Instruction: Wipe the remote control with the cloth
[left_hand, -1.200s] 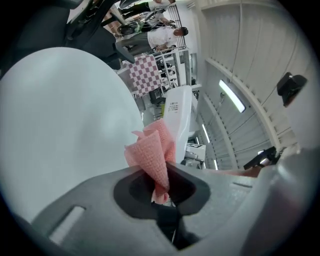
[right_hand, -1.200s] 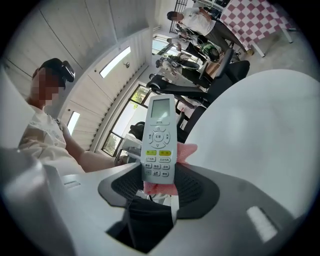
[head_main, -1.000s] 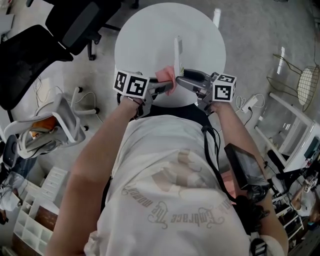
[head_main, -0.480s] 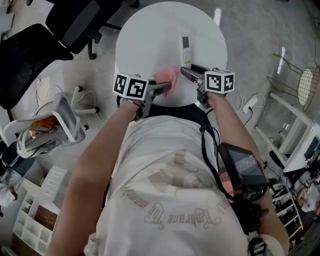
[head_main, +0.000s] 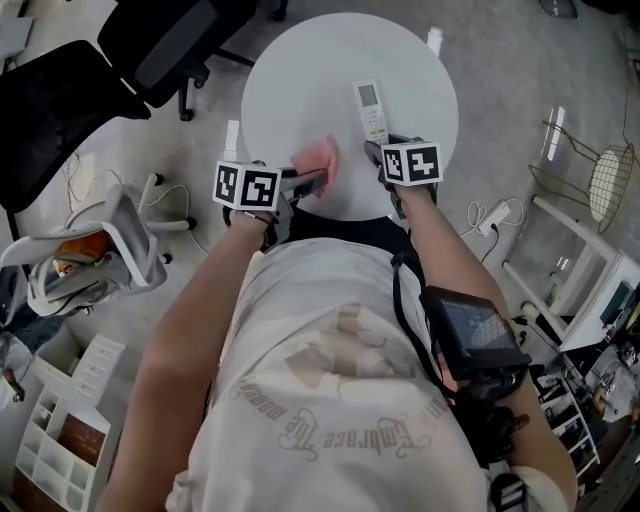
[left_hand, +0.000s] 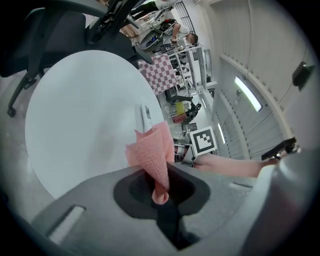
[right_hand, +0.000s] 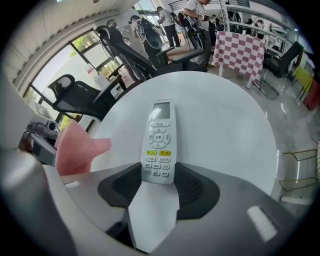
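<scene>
Firmly clamped, the left hand-held gripper (left_hand: 160, 192) pinches a pink cloth (left_hand: 152, 150) between its closed jaws. The fabric is bunched into a cone that stands up out of the grip, over the near edge of a round white table (head_main: 300, 80). Just to its right, the right hand-held gripper (right_hand: 158, 180) points steeply down. Its jaws sit on either side of the lower end of a white remote control (right_hand: 159, 135) and press on its edges. The remote control lies on the table with its buttons up, the keypad end in the grip and the small screen at the far end, away from the person. Cloth and remote control are near each other but apart, with a strip of bare table between them. Each hand-held gripper carries a marker cube (head_main: 246, 186) with black-and-white squares, seen in the head view above the person's forearms and pale printed shirt (head_main: 330, 400). Beyond the table, black office chairs (head_main: 70, 90) stand on a grey floor (head_main: 500, 60). A red-and-white checked panel (right_hand: 239, 50) shows at the back of the room in the right gripper view.
</scene>
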